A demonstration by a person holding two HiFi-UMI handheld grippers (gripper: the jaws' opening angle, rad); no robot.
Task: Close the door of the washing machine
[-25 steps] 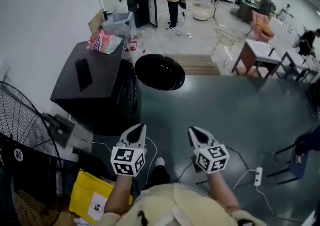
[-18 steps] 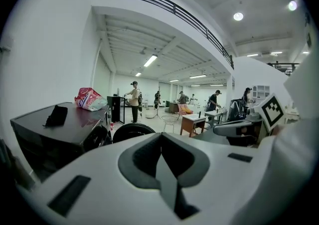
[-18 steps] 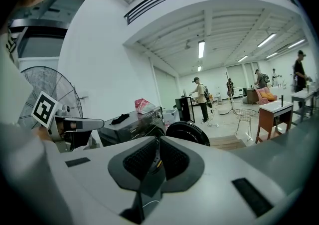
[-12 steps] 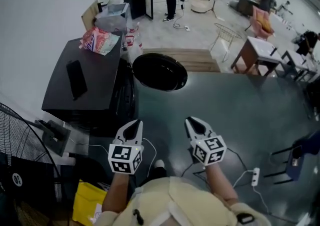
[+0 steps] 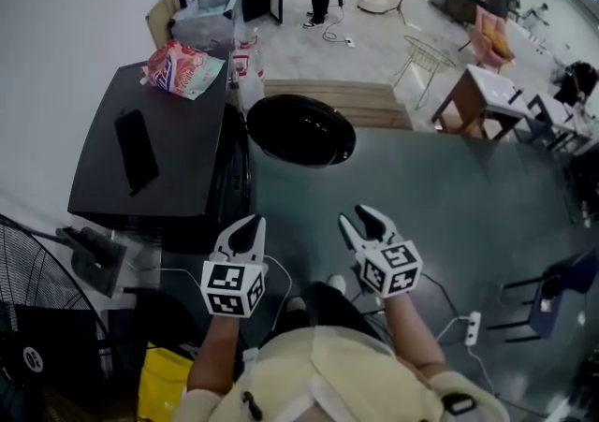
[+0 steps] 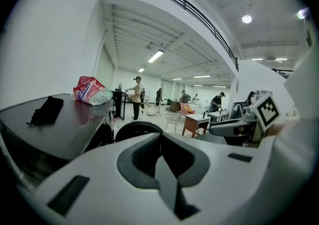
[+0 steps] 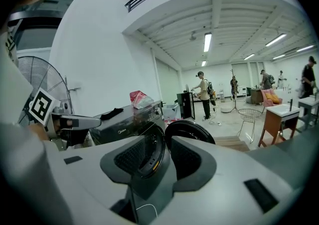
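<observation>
While door [image 5: 299,130] stands swung out from washing machine [image 5: 159,177] front, approach step: left tool [image 5: 245,226] clenched, empty; right tool [image 5: 360,221] just opened, nothing between jaws. Next: reach door's outer face, push toward machine.

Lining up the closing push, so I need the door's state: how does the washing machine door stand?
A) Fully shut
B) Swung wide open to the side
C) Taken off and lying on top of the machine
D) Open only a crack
B: the round door hangs swung well out from the front of the washing machine, with its dark inner side facing up toward the head view.
</observation>
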